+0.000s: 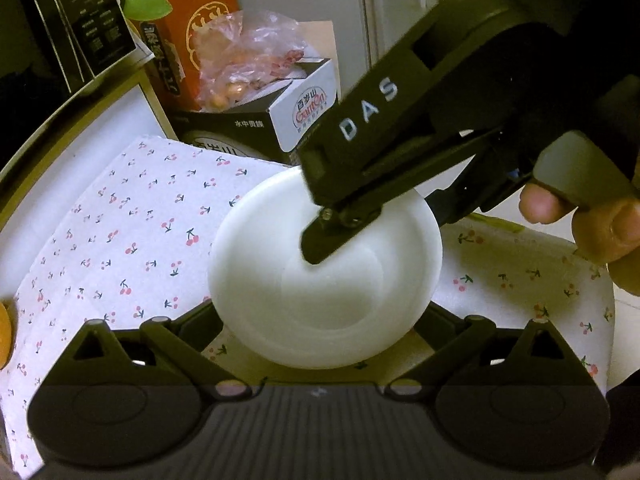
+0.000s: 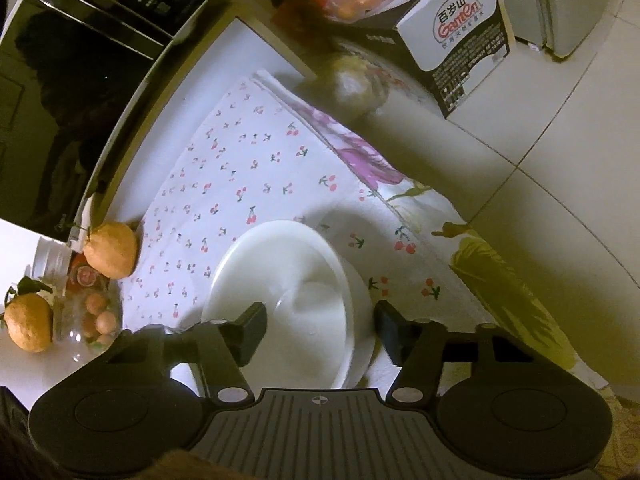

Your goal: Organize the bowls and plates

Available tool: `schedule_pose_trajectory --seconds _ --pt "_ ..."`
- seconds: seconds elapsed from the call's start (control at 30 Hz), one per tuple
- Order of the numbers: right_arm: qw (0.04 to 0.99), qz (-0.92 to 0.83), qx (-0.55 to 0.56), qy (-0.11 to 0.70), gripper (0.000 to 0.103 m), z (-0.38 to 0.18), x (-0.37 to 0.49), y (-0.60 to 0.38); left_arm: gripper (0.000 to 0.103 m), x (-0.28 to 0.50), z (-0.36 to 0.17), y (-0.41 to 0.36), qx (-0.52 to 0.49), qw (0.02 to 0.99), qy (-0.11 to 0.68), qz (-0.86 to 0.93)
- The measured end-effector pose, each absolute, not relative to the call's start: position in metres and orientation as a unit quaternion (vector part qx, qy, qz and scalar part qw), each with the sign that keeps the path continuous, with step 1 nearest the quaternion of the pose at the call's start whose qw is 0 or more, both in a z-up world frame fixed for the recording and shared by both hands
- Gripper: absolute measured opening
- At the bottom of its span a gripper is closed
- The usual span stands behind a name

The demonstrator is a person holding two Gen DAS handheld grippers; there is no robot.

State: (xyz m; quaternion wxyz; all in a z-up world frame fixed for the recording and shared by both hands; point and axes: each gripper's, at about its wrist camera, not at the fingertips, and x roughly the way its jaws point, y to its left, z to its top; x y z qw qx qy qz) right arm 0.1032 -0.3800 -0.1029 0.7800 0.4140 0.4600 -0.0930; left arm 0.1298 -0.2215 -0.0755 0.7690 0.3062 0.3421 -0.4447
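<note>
Sitting on the cherry-print cloth (image 2: pixel 224 184) was the white bowl (image 2: pixel 288 300), and from the right wrist view it looked nested on a white plate (image 2: pixel 362 320) whose rim poked out on the right side. The right gripper (image 2: pixel 322 330) had its fingers either side of the bowl's near rim, one finger (image 2: pixel 252 326) over the inside and the other just off the plate's edge. Jaws were partly apart, and I couldn't see the pads actually pressing on anything, so no real grip as far as I could tell.

From the left wrist view, the same bowl (image 1: pixel 326 280) filled the middle, with the right gripper (image 1: pixel 324 240) reaching in from the upper right, a hand (image 1: pixel 592 224) wrapped round its handle. The left gripper's (image 1: pixel 320 332) own fingertips were hidden under the bowl's edge, so honestly couldn't tell whether it was gripping or not.

Off to the side: two oranges (image 2: pixel 110 250) near a black appliance (image 2: pixel 80 92), and a water carton (image 2: pixel 456 28) at the back.
</note>
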Motion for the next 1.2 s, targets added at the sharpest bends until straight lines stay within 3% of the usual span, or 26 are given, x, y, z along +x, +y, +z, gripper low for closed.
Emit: schedule_pose_trajectory --seconds 0.23,0.33,1.2 --pt "0.779 -0.098 0.415 0.460 0.033 -0.105 0.100 -0.385 0.098 0.130 -0.071 -0.219 0.290 0.774 0.346 -0.445" --pt "0.778 -0.097 0.417 0.460 0.030 -0.105 0.100 -0.385 0.098 0.129 -0.066 -0.217 0.285 0.776 0.341 -0.447" --pt "0.807 -0.043 0.414 0.418 0.029 -0.057 0.096 -0.366 0.097 0.115 -0.024 -0.185 0.283 0.805 0.304 -0.425"
